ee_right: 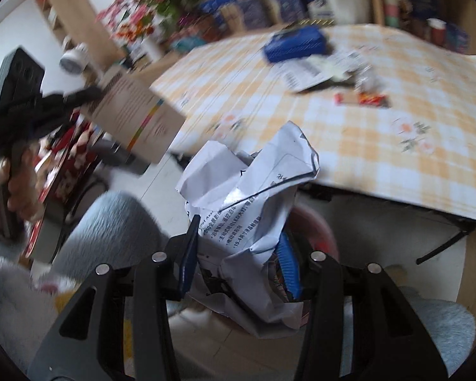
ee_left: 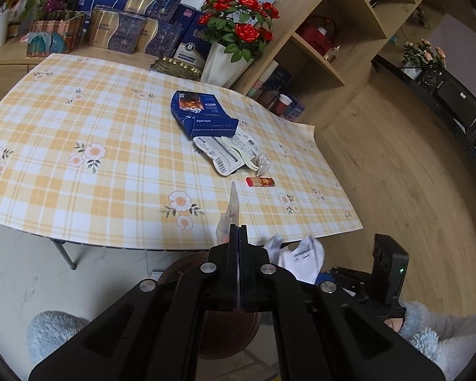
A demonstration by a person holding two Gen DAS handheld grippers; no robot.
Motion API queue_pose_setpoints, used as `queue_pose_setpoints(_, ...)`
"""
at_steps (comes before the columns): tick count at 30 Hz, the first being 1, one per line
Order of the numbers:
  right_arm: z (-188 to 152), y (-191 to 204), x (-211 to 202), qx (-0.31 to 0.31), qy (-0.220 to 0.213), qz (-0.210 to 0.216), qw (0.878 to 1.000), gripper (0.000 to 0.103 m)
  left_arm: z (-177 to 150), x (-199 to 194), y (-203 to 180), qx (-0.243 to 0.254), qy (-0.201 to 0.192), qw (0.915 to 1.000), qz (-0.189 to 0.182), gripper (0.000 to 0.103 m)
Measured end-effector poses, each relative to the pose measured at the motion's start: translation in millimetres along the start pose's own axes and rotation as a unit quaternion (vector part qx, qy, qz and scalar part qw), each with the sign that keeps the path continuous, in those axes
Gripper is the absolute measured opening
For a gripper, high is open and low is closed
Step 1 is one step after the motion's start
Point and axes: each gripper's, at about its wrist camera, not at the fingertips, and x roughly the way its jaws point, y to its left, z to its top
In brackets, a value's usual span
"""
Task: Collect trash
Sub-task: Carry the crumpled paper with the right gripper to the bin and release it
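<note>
my left claw (ee_left: 237,227) is pinched fully shut on a thin clear plastic wrapper (ee_left: 230,212) that stands up edge-on from between the pads, pointing toward the tabletop. in the other wrist's view that same claw seems to carry a flat tan card with a colour strip, but the picture is too blurred for me to be sure what it is. my right claw (ee_right: 238,263) is partly open and closed around a crumpled white printed paper sheet (ee_right: 250,197), which bulges up and out past the blue pads.

both claws hang off the near edge of the yellow-and-white checked tabletop (ee_left: 79,120), above the floor, with a round reddish-brown bin (ee_left: 228,333) right below them — mostly hidden behind my own fingers, so i can't see how full it is. i judge both loads are ready to drop there.

the rest of the trash lies ahead on the cloth: an opened blue cardboard box (ee_left: 203,114), white torn sachet wrappers (ee_left: 225,152) touching its near side, a small crumpled clear film (ee_left: 261,162) beside them, and a little red-and-orange packet (ee_left: 261,181) nearest the edge. that red packet lies with its long axis across my line of reach — from the left claw it sits straight ahead and slightly right, so either claw could take it next.
</note>
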Motion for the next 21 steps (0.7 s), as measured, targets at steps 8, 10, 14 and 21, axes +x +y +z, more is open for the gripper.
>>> queue_pose_setpoints(8, -3, 15, 50, -0.033, 0.099, 0.026, 0.994, 0.047, -6, -1, 15, -0.008, 0.001, 0.9999, 0.009, 0.001)
queue_pose_setpoints(10, -3, 12, 60, -0.030, 0.111, 0.026, 0.993, 0.047, -7, 0, 18, -0.008, 0.002, 0.9999, 0.011, 0.001)
queue_pose_setpoints(14, -1, 0, 80, 0.004, 0.124, 0.016, 0.992, 0.051, -10, 4, 23, -0.007, 0.008, 0.9998, 0.017, 0.001)
queue_pose_setpoints(21, 13, -3, 79, 0.005, 0.088, 0.011, 0.996, 0.076, -17, 12, 23, 0.008, 0.022, 0.9994, 0.026, 0.001)
